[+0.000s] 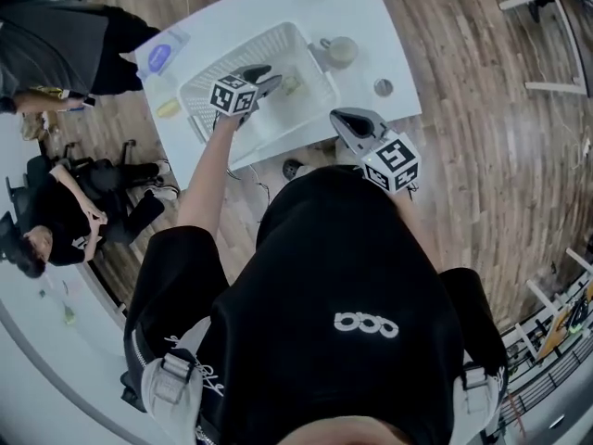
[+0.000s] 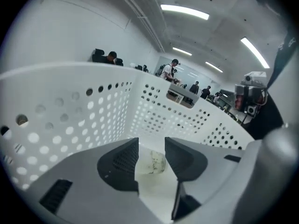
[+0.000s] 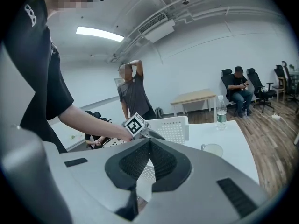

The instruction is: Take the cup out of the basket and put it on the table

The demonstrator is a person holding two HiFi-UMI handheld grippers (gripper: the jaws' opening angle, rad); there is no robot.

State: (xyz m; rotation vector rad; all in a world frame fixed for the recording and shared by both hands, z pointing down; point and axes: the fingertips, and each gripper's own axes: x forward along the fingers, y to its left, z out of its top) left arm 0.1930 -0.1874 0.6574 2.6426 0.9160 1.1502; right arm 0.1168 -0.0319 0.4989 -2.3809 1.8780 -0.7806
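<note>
1. Your left gripper (image 2: 151,144) is down inside the white perforated plastic basket (image 1: 232,58). Its jaws stand wide apart and hold nothing.
2. The small pale, translucent cup (image 2: 155,162) rests on the basket floor just ahead of those jaws, lined up with the gap. It seems to lie on its side. The pads do not press on it.
3. Your right gripper (image 3: 149,143) hangs near the table edge, outside the basket. Its jaws are closed tip to tip and it is empty.
4. Slip risk: the cup looks smooth and rounded. If you close on its curved side, it may squirt forward or roll toward the far wall.
5. Contact risk: your jaw tips sit low. If you push deeper, they may dig into the basket floor or shove the cup into a corner.
6. Basket risk: the basket looks light and nothing steadies it. If you catch a wall or the rim on the way up, it may drag or tip.
7. Placement risk: the pale round mug (image 1: 340,51) already stands on the white table (image 1: 371,26), just beside the basket. If you set the cup down there, it may knock the mug.
8. Count:
   - Two grippers, one basket and one cup inside it.
   - On the table: one mug, one clear plastic water bottle (image 3: 221,112) and one small round grey object (image 1: 383,87).
</note>
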